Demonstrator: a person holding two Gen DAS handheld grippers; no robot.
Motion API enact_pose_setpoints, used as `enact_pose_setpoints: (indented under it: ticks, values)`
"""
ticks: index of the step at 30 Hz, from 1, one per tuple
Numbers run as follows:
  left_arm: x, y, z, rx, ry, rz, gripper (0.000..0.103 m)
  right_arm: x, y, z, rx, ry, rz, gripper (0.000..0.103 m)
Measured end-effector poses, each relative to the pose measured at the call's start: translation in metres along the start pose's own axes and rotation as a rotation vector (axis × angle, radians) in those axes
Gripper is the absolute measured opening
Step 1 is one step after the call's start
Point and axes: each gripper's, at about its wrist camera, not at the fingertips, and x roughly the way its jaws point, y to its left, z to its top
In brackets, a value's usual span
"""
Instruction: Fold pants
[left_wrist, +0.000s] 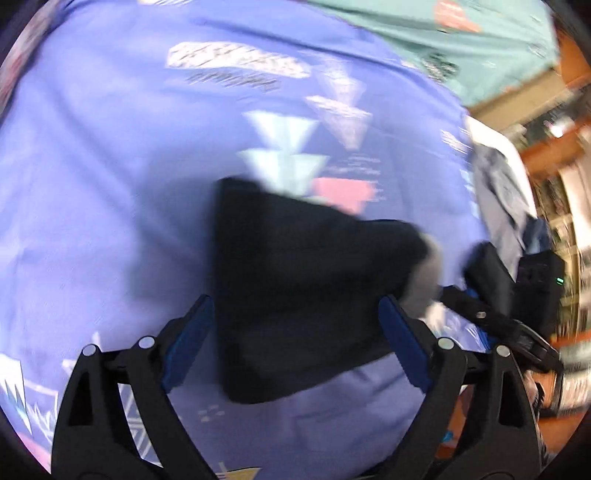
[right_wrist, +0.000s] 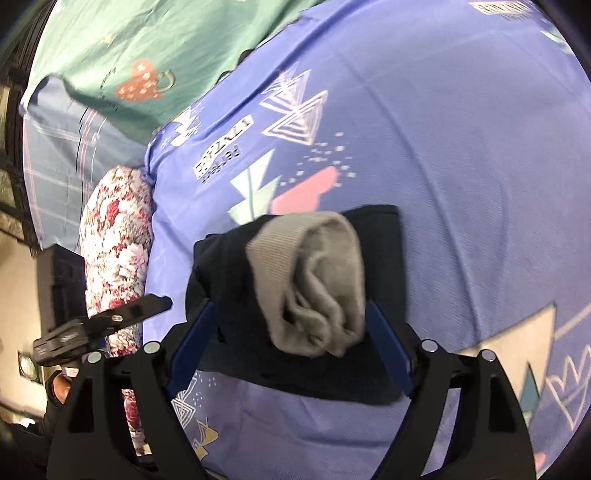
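The dark pants lie as a small folded bundle on the blue patterned bedsheet, with a grey ribbed band of fabric bunched on top at the bundle's near-right side as the right wrist view shows it. The left gripper hangs above the bundle's near edge with its jaws spread wide and nothing pinched; its blue pads stand clear on either side of the cloth. The right gripper is likewise spread, straddling the grey band without pressing on it.

The fold looks nearly done, so the step in hand is probably tidying: tuck the loose grey band flat under or into the dark layers, then press the stack so its edges line up. Lift both tools straight off so the pads do not drag a layer askew.

There is open sheet far of the bundle and to its right. On the left, the floral pillow sits near, and the green sheet lies farther off.
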Motion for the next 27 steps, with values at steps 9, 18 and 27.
enact_pose_setpoints:
  ticks: [9,18,27]
  values:
    - [0.003,0.048,-0.011,-0.135,0.031,0.033,0.091,0.041,0.024,0.004,-0.164,0.143,-0.107,0.022]
    - [0.004,0.039,-0.001,-0.101,0.014,0.043,0.091,-0.013,0.016,-0.007,-0.165,0.089,-0.073,0.021]
    - [0.027,0.01,0.012,-0.01,0.046,0.103,0.091,-0.031,-0.007,-0.002,-0.1,-0.008,-0.125,0.058]
